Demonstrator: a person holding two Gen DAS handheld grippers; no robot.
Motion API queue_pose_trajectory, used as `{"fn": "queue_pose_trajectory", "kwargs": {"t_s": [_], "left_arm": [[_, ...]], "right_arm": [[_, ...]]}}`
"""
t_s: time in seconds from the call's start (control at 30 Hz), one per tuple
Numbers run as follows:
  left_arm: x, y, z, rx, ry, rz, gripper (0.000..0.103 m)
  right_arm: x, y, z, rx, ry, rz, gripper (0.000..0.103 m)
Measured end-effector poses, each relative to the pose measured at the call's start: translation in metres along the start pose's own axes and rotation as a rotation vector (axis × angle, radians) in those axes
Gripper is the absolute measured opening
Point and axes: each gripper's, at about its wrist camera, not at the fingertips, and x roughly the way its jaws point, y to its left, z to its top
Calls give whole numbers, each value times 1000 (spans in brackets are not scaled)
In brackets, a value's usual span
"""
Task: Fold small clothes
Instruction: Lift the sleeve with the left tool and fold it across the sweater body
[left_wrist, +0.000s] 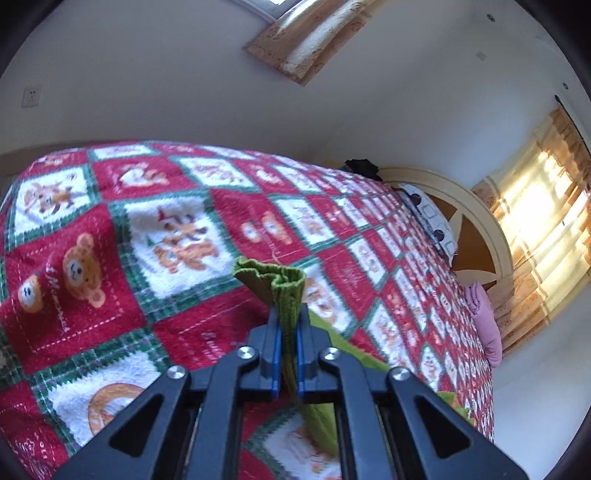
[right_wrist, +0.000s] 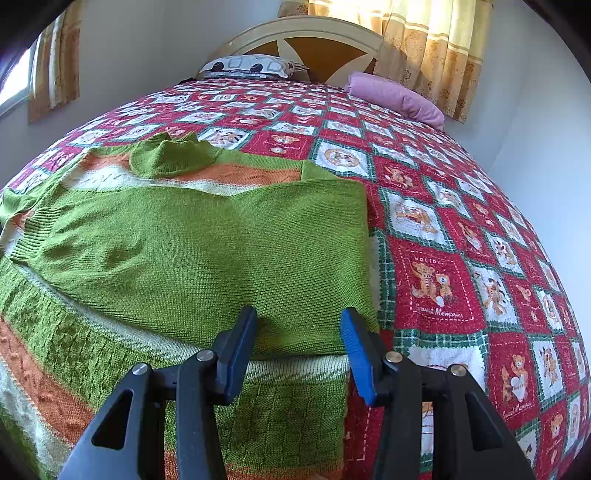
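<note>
Green knit, a small sweater (right_wrist: 192, 251) with orange and cream bands, lies spread on the bed's red patchwork blanket (right_wrist: 443, 206), one sleeve folded across its front. At the left gripper (left_wrist: 289, 314) the fingers (left_wrist: 275, 354) are pressed together on a ribbed green cuff (left_wrist: 277, 275) of that sweater (the cloth bunches up above the tips and hangs down below them). The right gripper (right_wrist: 299, 325) hovers over the sweater's near edge, its blue-padded fingers (right_wrist: 354, 343) apart with nothing between them. A pink bundle (right_wrist: 395, 96) and a patterned pillow (right_wrist: 247, 66) lie by the headboard (right_wrist: 314, 40), curtains (right_wrist: 436, 48) behind
</note>
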Motion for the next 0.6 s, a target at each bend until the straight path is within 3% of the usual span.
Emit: {"fn": "queue_pose_trajectory", "kwargs": {"t_s": [0.6], "left_arm": [[-56, -167, -10, 189, -44, -303, 5]], "right_arm": [[-1, -7, 1, 45, -12, 64, 52]]}}
